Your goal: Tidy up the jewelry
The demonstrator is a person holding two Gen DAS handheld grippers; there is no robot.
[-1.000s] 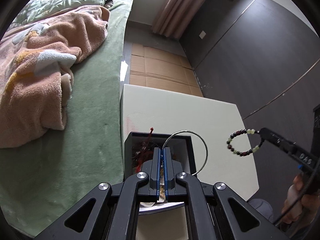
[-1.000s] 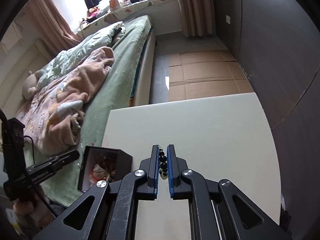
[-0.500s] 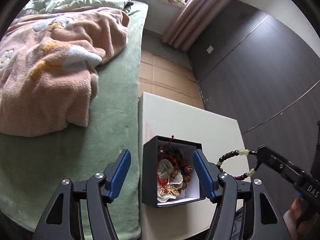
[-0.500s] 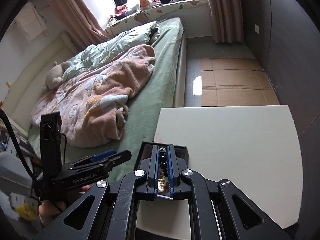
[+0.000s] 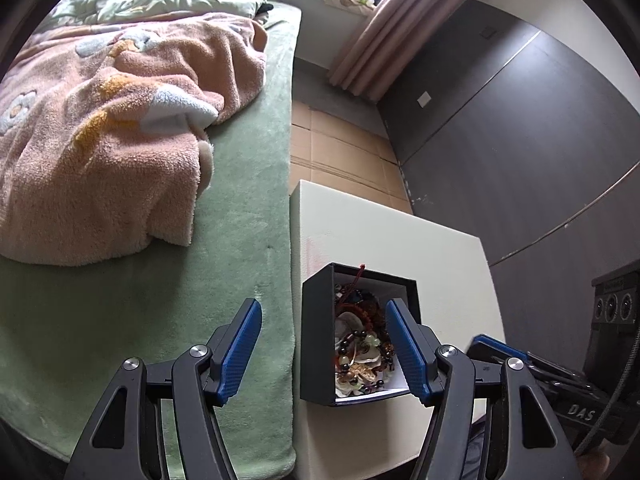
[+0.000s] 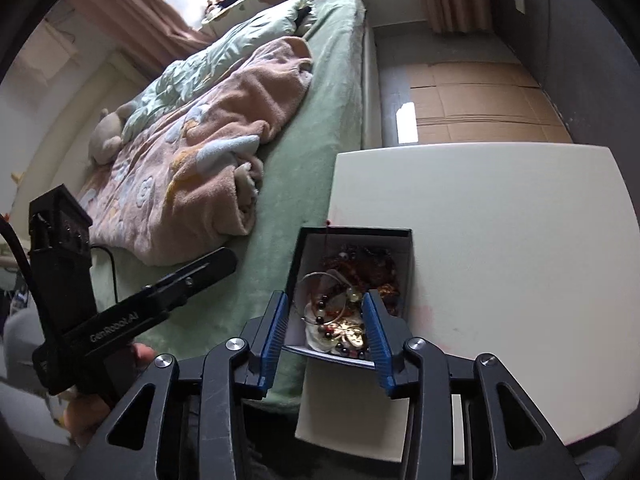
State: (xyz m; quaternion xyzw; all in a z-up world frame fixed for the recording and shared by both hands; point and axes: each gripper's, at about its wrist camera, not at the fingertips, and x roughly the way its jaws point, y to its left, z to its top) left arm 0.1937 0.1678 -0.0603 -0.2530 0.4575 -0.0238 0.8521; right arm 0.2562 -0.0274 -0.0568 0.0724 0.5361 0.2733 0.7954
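Note:
A black jewelry box (image 5: 316, 344) with a white lining stands at the near left corner of the white table (image 5: 448, 272); it also shows in the right wrist view (image 6: 304, 256). It holds a heap of bracelets and beads (image 5: 362, 344), with a silver bangle (image 6: 316, 280) and a dark beaded bracelet (image 6: 326, 308) on top. My left gripper (image 5: 324, 340) is open and empty, above the box's left side. My right gripper (image 6: 326, 322) is open and empty, right over the heap.
A bed with a green cover (image 5: 140, 280) and a pink blanket (image 5: 100, 140) runs along the table's left side. Cardboard sheets (image 5: 340, 152) lie on the floor beyond. A dark wall (image 5: 520, 140) stands to the right.
My left gripper opened and let the silver bangle drop into the box. My right gripper moved over the box, opened and released the beaded bracelet onto the heap.

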